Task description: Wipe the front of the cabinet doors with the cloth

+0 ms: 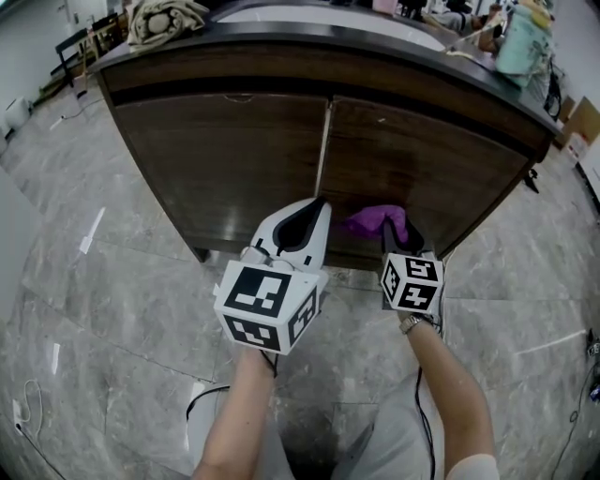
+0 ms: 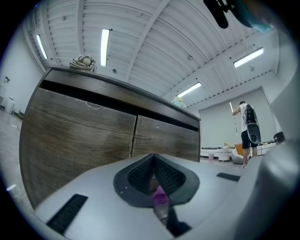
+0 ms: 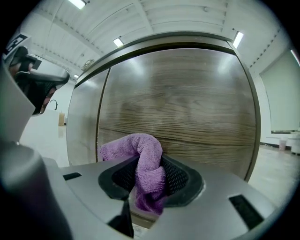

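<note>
The dark wooden cabinet has a left door [image 1: 234,159] and a right door [image 1: 431,159]. A purple cloth [image 1: 372,221] is bunched against the lower part of the right door. My right gripper [image 1: 398,227] is shut on it. In the right gripper view the cloth [image 3: 146,157] curls out of the jaws and lies close against the door [image 3: 187,103]. My left gripper [image 1: 315,208] hovers low beside the seam between the doors, just left of the cloth, with its jaws together. The left gripper view shows the jaws [image 2: 153,164] closed, with only a small purple patch in the slit.
A beige bundled rag [image 1: 164,21] lies on the countertop at the left, and a teal container [image 1: 520,37] stands at the right. Grey marble floor [image 1: 112,300] surrounds the cabinet. A black cable [image 1: 202,398] lies by my legs. A person [image 2: 247,131] stands far off.
</note>
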The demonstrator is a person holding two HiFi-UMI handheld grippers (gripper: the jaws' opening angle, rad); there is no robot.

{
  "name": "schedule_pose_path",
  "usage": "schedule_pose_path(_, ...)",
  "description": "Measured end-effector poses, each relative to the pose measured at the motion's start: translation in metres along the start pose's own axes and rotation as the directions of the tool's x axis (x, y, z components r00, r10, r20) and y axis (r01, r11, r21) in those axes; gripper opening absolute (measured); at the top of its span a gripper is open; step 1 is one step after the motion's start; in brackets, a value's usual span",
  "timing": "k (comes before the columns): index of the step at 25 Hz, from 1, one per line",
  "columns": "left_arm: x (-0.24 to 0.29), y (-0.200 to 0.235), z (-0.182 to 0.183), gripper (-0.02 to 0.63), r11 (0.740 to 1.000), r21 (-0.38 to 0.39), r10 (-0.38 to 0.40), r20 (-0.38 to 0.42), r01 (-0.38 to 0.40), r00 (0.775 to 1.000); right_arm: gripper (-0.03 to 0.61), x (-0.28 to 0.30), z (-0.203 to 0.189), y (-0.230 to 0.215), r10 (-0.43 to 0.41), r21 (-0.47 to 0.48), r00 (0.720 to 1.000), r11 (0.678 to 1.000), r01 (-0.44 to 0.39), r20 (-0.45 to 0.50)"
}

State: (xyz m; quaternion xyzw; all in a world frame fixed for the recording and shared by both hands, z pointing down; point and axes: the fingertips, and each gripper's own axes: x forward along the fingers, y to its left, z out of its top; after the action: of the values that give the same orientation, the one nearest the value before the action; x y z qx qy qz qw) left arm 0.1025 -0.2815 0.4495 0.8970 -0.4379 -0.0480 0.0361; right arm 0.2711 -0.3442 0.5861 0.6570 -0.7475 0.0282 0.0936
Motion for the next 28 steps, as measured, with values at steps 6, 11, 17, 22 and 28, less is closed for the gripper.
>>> schedule_pose_path(6, 0.002, -0.008, -0.004, 0.006, 1.000, 0.025, -0.013, -0.020, 0.013, 1.000, 0.140, -0.015, -0.012, -0.050, -0.021, -0.040, 1.000, 0.999, 0.021, -0.012)
schedule_pose_path(11, 0.000, -0.007, -0.006, 0.006, 0.999, 0.045, -0.007, -0.030, 0.009, 1.000, 0.141, -0.028, -0.025, -0.097, -0.069, 0.014, 0.997, 0.998, 0.069, -0.033)
schedule_pose_path(17, -0.003, -0.001, -0.005, 0.006, 0.999, 0.040, 0.011, -0.029, -0.010, 1.000, 0.143, -0.045, -0.046, -0.160, -0.165, 0.110, 0.985, 0.979, 0.170, -0.054)
schedule_pose_path(22, -0.007, 0.001, 0.000, 0.006, 0.999, 0.044, 0.017, -0.023, -0.016, 1.000, 0.141, -0.063, -0.062, -0.204, -0.260, 0.166, 0.961, 0.948, 0.272, -0.088)
schedule_pose_path(28, -0.008, 0.010, -0.005, 0.006, 0.999, 0.031, 0.037, -0.035, -0.035, 0.999, 0.141, -0.062, -0.052, -0.138, -0.170, 0.142, 0.984, 0.974, 0.175, -0.045)
